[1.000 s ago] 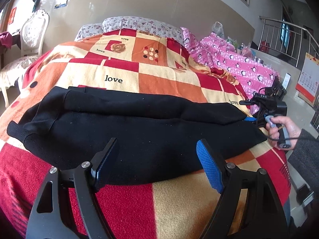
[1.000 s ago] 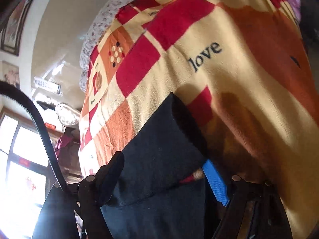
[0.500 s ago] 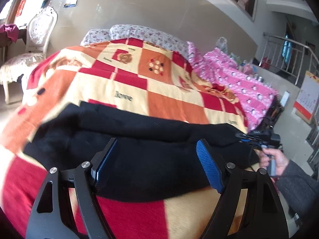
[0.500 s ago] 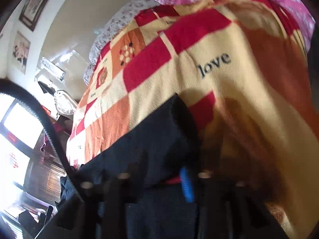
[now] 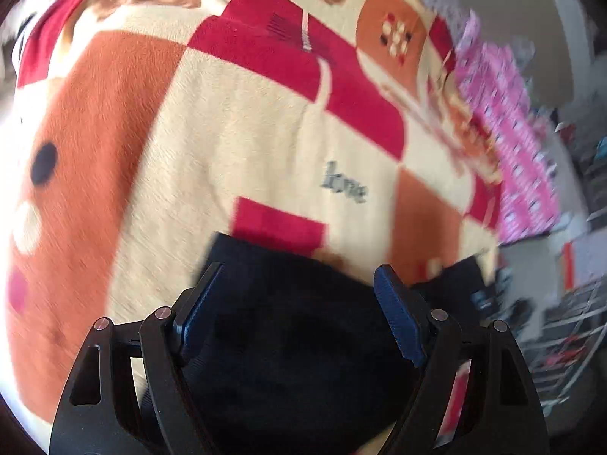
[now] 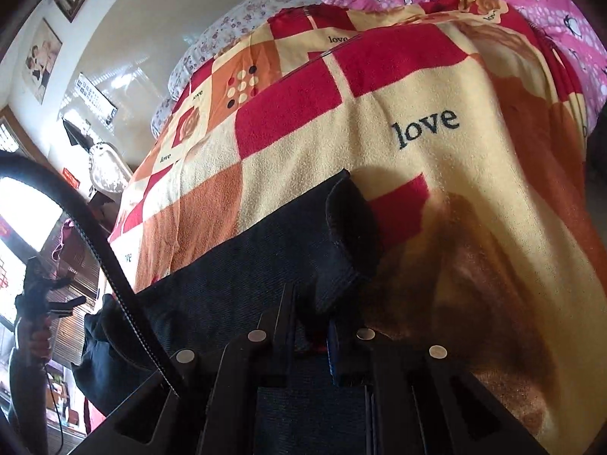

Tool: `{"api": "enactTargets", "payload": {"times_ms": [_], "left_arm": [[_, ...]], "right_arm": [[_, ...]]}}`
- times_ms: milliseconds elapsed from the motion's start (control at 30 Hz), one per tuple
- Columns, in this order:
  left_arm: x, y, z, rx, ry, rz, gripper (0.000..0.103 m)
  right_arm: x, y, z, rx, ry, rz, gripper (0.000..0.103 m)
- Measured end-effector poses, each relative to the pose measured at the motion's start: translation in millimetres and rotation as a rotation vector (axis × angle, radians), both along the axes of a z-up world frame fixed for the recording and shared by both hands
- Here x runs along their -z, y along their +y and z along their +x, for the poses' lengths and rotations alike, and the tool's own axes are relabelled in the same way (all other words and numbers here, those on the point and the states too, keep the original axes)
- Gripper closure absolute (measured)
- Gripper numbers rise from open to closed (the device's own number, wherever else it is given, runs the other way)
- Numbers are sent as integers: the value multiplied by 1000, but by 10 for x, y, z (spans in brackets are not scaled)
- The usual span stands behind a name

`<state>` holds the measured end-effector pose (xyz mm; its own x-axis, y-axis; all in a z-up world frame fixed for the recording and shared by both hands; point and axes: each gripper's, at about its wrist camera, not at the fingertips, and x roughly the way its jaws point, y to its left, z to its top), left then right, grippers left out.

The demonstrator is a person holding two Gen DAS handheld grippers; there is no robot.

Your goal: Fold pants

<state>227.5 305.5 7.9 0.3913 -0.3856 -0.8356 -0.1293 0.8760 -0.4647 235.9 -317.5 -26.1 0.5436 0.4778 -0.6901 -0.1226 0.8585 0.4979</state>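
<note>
Low at 6 o'clock of the left wrist view, the left gripper [image 5: 299, 303] hangs wide open over the black pants [image 5: 303, 341], gripping nothing; it should close on an edge before lifting. "love" is printed on the blanket [image 5: 235, 121] at 1 o'clock.

At 6 o'clock of the right wrist view, the right gripper [image 6: 309, 326] is pinched onto the pants [image 6: 265, 258]; hold firm and lift evenly. "love" reads at 1 o'clock on the blanket [image 6: 474, 159].
</note>
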Motion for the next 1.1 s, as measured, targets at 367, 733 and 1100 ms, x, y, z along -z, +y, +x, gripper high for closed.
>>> {"api": "enactTargets", "payload": {"times_ms": [367,733,1100], "left_arm": [[470,-124,65,412,-79,280,23],[364,-164,-56,435,-190,252,92],[-305,-390,-337,369,-378,486,92]], "right_arm": [[2,2,5,-4,2,12,90],[2,-2,3,-1,1,20,90],[-142,23,-76,-23,-81,20,96]]}}
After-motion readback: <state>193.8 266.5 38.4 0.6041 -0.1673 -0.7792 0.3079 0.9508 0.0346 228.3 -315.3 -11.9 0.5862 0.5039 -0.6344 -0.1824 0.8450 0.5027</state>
